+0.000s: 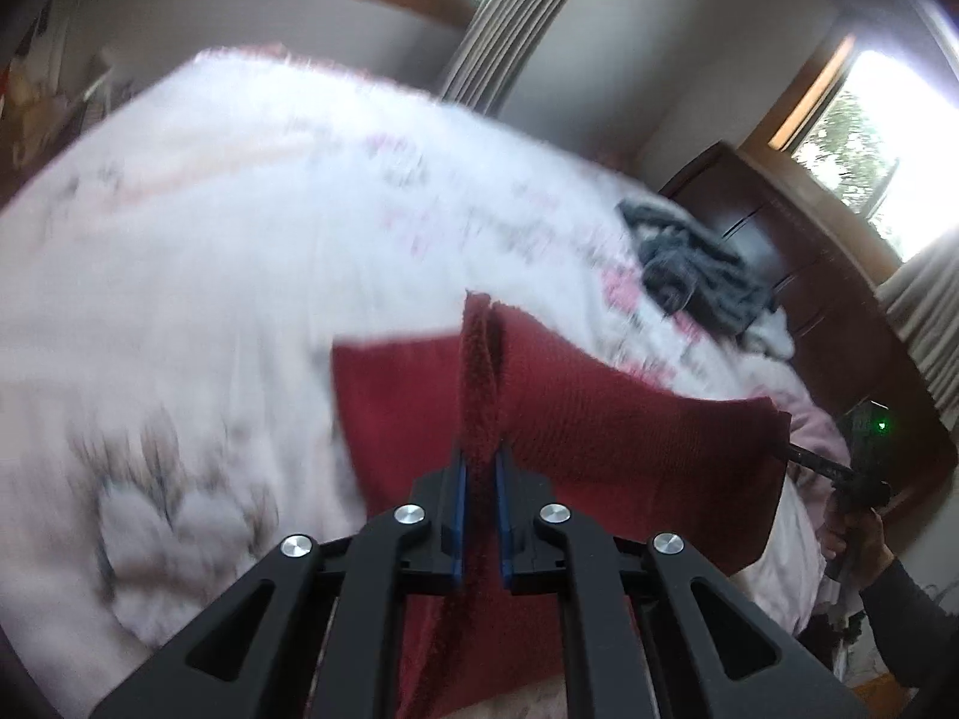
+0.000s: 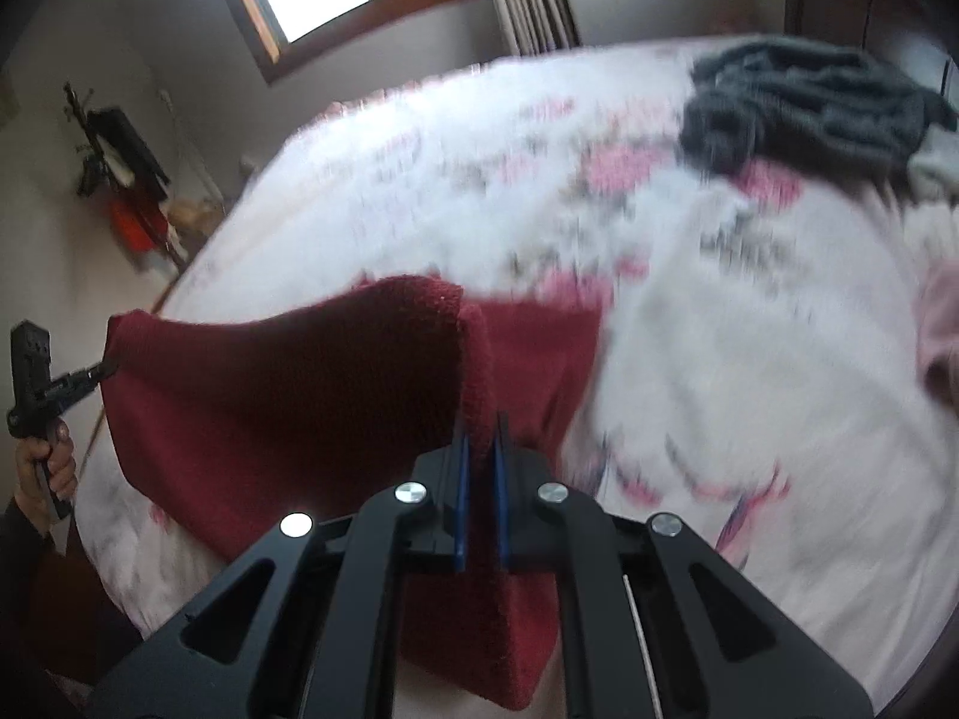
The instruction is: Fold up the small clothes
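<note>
Red cloth [image 1: 599, 413] stretched gripper-to-gripper, sideways

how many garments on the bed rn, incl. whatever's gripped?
3 at least. Dark red knit garment held up between left gripper and right gripper. Grey garment crumpled at the far side, a pale one beside it; more may be hidden.

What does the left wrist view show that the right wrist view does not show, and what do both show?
Only the left wrist view shows the dark wooden dresser beside the bed and the second window above it.

Only the right wrist view shows the coat rack by the far wall, with dark and red things on it.

Both show the red cloth stretched between the left hand-held gripper and the right hand-held gripper, each shut on an edge, over the floral bedspread, with a grey clothes pile farther back.
</note>
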`<state>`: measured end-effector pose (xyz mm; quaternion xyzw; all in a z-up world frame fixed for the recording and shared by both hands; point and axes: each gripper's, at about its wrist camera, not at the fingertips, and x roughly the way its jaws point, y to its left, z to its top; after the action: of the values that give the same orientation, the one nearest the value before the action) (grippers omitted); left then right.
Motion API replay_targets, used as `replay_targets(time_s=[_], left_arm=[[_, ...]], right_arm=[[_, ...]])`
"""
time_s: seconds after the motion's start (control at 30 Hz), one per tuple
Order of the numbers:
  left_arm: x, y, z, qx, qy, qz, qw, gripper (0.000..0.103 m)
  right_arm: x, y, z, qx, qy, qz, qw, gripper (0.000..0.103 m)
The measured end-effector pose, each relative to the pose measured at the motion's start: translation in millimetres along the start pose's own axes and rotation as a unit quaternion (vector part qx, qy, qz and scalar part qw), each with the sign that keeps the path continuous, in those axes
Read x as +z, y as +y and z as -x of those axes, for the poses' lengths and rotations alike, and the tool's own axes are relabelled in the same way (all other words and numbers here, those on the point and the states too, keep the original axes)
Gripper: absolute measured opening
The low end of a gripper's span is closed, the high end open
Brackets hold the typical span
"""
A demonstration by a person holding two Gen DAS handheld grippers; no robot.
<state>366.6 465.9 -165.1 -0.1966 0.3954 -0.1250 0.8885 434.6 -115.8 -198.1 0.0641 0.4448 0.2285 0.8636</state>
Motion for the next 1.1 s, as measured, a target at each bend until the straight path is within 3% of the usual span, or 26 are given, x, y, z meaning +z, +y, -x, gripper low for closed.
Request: replay_targets(time_s=[0.13, 0.27, 0.4, 0.57, 0.63, 0.77, 0.9, 1.1], left_arm=[[54, 2, -21, 0.005, -0.011, -0.017, 0.9998, 0.007], [93, 21, -72, 0.021, 0.014, -0.008, 0.9996, 0.007], [104, 56, -142, 0.051, 0.076, 0.032, 0.9953, 0.007], [77, 99, -222, 0.103, 0.182, 0.088, 0.9739, 0.007], [76, 105, -227, 0.096, 0.179, 0.103, 0.9738, 0.007], [88, 97, -209, 0.069, 0.135, 0.106, 0.9828, 0.007], [100, 93, -202, 0.06, 0.114, 0.1, 0.9866, 0.007], [102, 109, -241, 0.083, 0.15, 0.103, 0.9798, 0.007]], right_arm=[[48, -11, -11, 0.012, -0.015, -0.017, 1.0, 0.005], [90, -31, -60, 0.004, 0.008, -0.042, 0.999, 0.005], [111, -51, -125, -0.022, 0.061, -0.069, 0.996, 0.005], [102, -70, -203, -0.07, 0.155, -0.092, 0.981, 0.005], [97, -73, -216, -0.087, 0.166, -0.086, 0.978, 0.005], [103, -71, -201, -0.076, 0.129, -0.087, 0.985, 0.005], [119, -63, -191, -0.071, 0.105, -0.078, 0.989, 0.005], [122, -73, -217, -0.091, 0.126, -0.081, 0.985, 0.005]])
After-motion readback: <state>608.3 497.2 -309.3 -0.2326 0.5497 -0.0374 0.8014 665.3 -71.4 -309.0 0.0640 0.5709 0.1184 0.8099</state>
